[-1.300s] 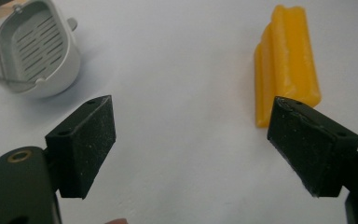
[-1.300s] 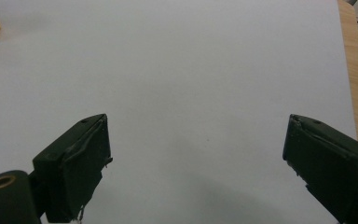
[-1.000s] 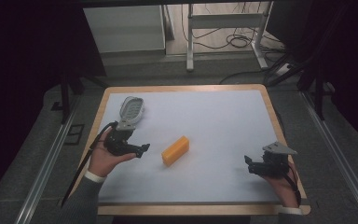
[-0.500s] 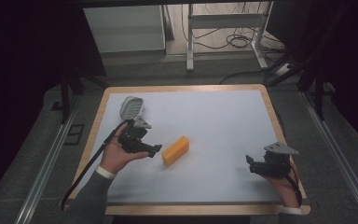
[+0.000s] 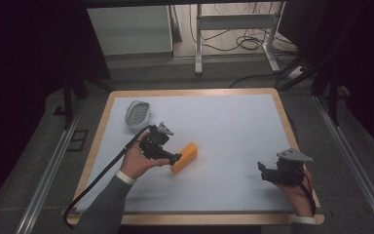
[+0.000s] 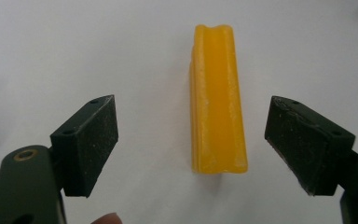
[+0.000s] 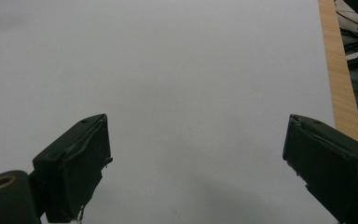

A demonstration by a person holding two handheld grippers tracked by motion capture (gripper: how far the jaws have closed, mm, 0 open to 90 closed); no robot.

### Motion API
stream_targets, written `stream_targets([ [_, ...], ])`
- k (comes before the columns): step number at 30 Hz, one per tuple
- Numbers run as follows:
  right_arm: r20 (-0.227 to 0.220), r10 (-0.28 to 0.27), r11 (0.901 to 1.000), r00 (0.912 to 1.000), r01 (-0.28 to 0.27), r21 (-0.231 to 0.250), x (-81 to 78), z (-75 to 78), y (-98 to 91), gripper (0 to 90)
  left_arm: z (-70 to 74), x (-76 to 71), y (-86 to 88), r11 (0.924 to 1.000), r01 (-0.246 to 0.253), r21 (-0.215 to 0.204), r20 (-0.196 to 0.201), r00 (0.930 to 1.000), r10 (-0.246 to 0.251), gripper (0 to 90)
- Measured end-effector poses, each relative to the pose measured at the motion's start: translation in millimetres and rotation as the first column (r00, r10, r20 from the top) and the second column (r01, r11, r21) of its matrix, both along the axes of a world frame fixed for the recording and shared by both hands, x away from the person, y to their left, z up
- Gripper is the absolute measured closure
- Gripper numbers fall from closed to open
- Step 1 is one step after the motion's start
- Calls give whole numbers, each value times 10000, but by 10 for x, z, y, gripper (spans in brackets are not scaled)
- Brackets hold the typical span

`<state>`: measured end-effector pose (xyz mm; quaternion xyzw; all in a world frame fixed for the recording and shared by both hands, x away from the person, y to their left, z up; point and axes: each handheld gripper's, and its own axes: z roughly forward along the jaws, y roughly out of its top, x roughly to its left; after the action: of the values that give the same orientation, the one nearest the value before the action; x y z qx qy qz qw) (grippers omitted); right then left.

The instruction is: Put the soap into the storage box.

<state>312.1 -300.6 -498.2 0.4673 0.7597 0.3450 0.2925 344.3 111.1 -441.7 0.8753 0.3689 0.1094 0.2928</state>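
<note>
A yellow-orange bar point(image 5: 185, 156) with a groove along its top lies on the white table mat. My left gripper point(image 5: 176, 159) is at the bar's near-left end, jaws spread. In the left gripper view the bar point(image 6: 218, 102) lies lengthwise in the gap and neither pad point(image 6: 94, 139) touches it, so the left gripper point(image 6: 193, 144) is open. My right gripper point(image 5: 261, 171) rests low near the table's front right, pointing left. Its jaws stand wide apart over bare mat in the right gripper view, so the right gripper point(image 7: 196, 163) is open with nothing between them.
A pale oval dish point(image 5: 137, 114) sits at the back left of the mat. The table's wooden rim point(image 5: 287, 122) frames the mat and shows at the right in the right gripper view point(image 7: 340, 84). A black cable point(image 5: 97, 183) trails from the left gripper off the front edge.
My left hand has moved right, toward the yellow bar, until its jaws reach the bar's end. The right hand and the bar have stayed where they were.
</note>
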Motion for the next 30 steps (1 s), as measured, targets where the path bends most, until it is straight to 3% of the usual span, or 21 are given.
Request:
stream_targets([
  [5, -37, -20, 10000, 10000, 20, -40, 9, -20, -7, 76, -23, 47, -105, 9998, 106, 170, -131, 9999, -104, 179],
  [9, -28, -26, 10000, 10000, 26, -11, 5, -15, -3, 76, -66, 90, -170, 9999, 142, -41, -366, 9992, -143, 193],
  [18, -76, -131, 9999, 9999, 131, -52, 17, -41, -9, 76, -320, 213, -312, 9994, -39, 336, -908, 9958, 69, 234],
  [21, -82, -140, 9999, 9999, 139, -53, 19, -44, -7, 76, -405, 233, -360, 9989, -175, 438, -919, 9955, 215, 255],
  [27, -133, -161, 9997, 9998, 159, -166, 30, -67, -6, 76, -515, 252, -419, 9981, -200, 591, -1179, 9927, 269, 346],
  [30, -128, -194, 9997, 9997, 192, -154, 29, -65, -9, 76, -540, 253, -433, 9981, -142, 593, -1313, 9911, 219, 438],
])
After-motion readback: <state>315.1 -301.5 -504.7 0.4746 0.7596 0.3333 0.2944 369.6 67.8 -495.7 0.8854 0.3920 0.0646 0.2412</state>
